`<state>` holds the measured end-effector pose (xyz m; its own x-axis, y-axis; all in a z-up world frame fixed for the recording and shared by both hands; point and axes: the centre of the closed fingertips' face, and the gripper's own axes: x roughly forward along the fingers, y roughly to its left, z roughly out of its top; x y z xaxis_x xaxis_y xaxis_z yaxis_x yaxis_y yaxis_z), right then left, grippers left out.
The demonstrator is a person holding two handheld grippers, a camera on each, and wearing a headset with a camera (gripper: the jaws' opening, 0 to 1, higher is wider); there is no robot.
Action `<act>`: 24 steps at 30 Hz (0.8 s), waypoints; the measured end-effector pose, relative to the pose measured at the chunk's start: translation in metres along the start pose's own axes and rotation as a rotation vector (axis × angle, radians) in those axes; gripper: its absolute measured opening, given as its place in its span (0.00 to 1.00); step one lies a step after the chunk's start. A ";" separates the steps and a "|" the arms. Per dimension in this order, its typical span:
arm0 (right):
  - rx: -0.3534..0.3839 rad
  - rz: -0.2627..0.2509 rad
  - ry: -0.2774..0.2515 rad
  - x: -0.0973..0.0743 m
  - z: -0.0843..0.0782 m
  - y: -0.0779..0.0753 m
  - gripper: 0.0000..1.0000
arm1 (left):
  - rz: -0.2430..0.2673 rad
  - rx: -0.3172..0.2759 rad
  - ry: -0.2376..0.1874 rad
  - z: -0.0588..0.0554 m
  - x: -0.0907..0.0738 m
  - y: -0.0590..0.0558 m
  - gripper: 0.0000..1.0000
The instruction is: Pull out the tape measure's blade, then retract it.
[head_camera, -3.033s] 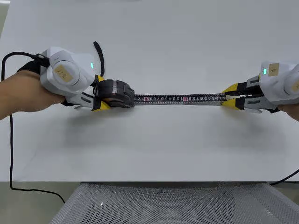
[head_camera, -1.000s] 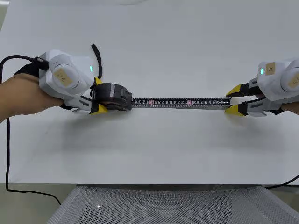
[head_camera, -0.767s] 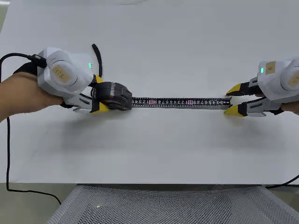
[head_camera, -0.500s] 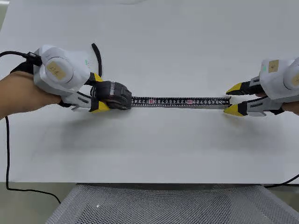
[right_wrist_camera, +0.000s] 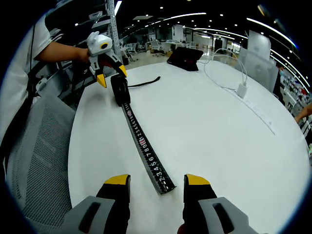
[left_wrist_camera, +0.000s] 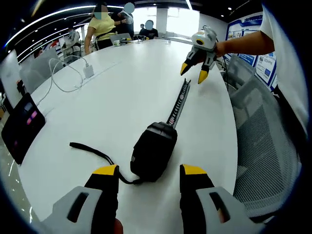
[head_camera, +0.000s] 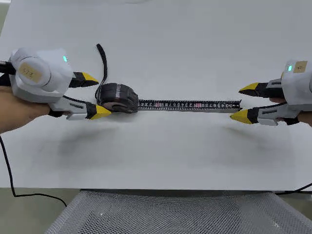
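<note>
Tape measure (head_camera: 117, 97) lies on the white table (head_camera: 170, 44), its dark case just ahead of the left gripper (head_camera: 97, 95), in line with the gap between the tips. That gripper's yellow-tipped fingers (left_wrist_camera: 106, 171) stand spread wide, one to each side of the case's rear end, and in the left gripper view they grip nothing. A black wrist strap (left_wrist_camera: 92, 152) trails from the back of the case, past the finger on the left of that view.

The blade (head_camera: 190, 104) is pulled out and rests flat on the table, running straight from the case toward the right gripper (head_camera: 240, 103). Its free end sits between that gripper's fingertips (right_wrist_camera: 117, 181), which are also spread apart and touch neither edge of the blade. In the right gripper view the numbered blade (right_wrist_camera: 144, 146) runs away from the gap between the fingers to the case (right_wrist_camera: 119, 90), with the left gripper (right_wrist_camera: 109, 73) just beyond it.
</note>
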<state>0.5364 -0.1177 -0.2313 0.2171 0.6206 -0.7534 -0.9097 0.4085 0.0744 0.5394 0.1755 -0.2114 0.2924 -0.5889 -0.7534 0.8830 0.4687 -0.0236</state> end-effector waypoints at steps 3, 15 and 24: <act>0.014 -0.021 -0.008 -0.002 0.000 0.001 0.44 | 0.020 -0.017 -0.008 0.000 -0.006 -0.002 0.48; 0.076 -0.091 -0.054 -0.018 0.002 0.013 0.52 | 0.071 -0.106 -0.048 -0.011 -0.018 -0.013 0.56; 0.116 -0.116 -0.079 -0.027 0.000 0.025 0.61 | 0.107 -0.172 -0.098 -0.015 -0.032 -0.022 0.66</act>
<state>0.5074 -0.1240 -0.2093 0.3496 0.6139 -0.7077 -0.8308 0.5523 0.0686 0.5050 0.1939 -0.1971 0.4229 -0.5866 -0.6907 0.7718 0.6326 -0.0647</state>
